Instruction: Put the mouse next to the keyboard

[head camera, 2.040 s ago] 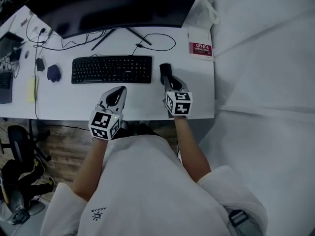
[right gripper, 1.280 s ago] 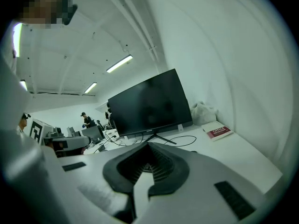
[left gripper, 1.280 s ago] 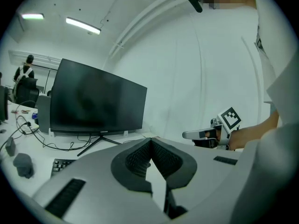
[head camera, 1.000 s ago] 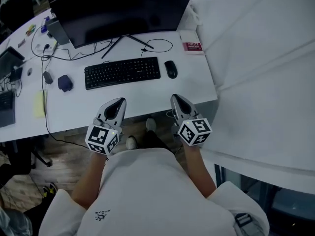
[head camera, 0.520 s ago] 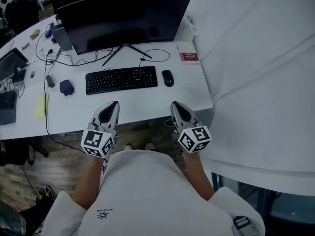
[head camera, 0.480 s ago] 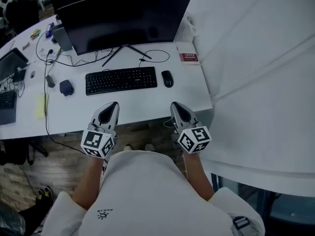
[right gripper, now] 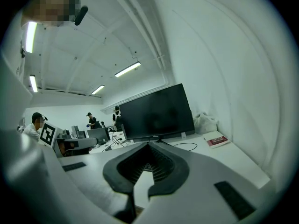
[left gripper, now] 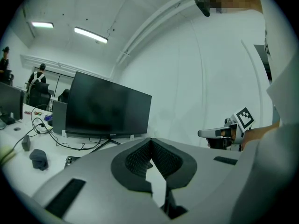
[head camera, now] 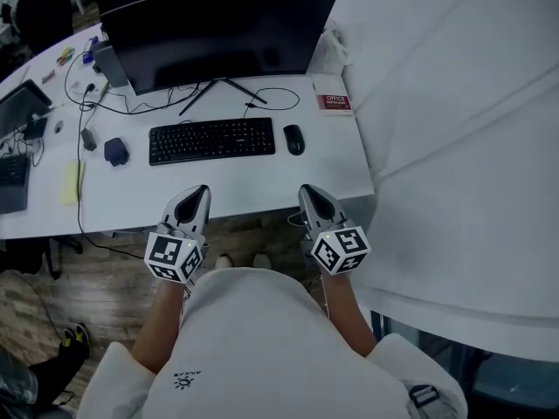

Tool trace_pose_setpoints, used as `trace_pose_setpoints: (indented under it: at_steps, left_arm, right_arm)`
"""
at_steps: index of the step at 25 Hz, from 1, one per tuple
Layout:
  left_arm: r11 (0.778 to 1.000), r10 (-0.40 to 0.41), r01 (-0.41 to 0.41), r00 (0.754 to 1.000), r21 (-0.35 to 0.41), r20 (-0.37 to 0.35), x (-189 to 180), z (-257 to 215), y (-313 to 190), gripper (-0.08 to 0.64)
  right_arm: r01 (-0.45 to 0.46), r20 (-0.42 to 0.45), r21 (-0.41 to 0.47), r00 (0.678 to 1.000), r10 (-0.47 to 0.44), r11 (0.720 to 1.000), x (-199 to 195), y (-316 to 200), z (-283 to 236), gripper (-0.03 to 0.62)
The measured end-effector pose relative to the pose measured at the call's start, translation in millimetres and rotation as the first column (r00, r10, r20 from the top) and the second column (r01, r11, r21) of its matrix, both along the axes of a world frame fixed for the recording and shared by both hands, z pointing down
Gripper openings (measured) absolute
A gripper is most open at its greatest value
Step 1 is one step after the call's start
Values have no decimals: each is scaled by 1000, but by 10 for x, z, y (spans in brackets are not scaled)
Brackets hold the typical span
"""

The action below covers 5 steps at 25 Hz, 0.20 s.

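The black mouse (head camera: 294,140) lies on the white desk (head camera: 262,177), just right of the black keyboard (head camera: 211,140) and apart from both grippers. My left gripper (head camera: 199,190) hovers over the desk's front edge below the keyboard, jaws shut and empty. My right gripper (head camera: 307,190) hangs at the same edge, below the mouse, also shut with nothing in it. In the left gripper view the pads (left gripper: 140,158) meet at the tip, and the right gripper view shows its pads (right gripper: 158,166) together too.
A dark monitor (head camera: 214,29) stands behind the keyboard with cables around its stand. A red book (head camera: 334,101) lies at the back right. A dark blue object (head camera: 114,151) and a yellow item (head camera: 70,182) sit left of the keyboard. A white wall runs along the right.
Two seconds ago my right gripper was at the mouse by the keyboard; it has since let go and both grippers have drawn back to the desk's front edge. The mouse stays beside the keyboard.
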<state>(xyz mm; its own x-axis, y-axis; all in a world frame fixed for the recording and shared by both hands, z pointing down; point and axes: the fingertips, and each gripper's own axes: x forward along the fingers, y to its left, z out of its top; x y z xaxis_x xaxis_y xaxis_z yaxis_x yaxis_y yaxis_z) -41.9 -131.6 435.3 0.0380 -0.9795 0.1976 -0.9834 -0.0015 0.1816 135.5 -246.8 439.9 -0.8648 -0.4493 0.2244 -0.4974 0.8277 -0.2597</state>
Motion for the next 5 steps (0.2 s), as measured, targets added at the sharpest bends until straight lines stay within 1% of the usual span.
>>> trace_pose_setpoints:
  at_steps: [5]
  left_arm:
    - [1000,-8,8,1000,-1,5,-5,6,-1,6]
  right_arm:
    - [3,-4,-2,1000,-3,1000,9,-5,33,17]
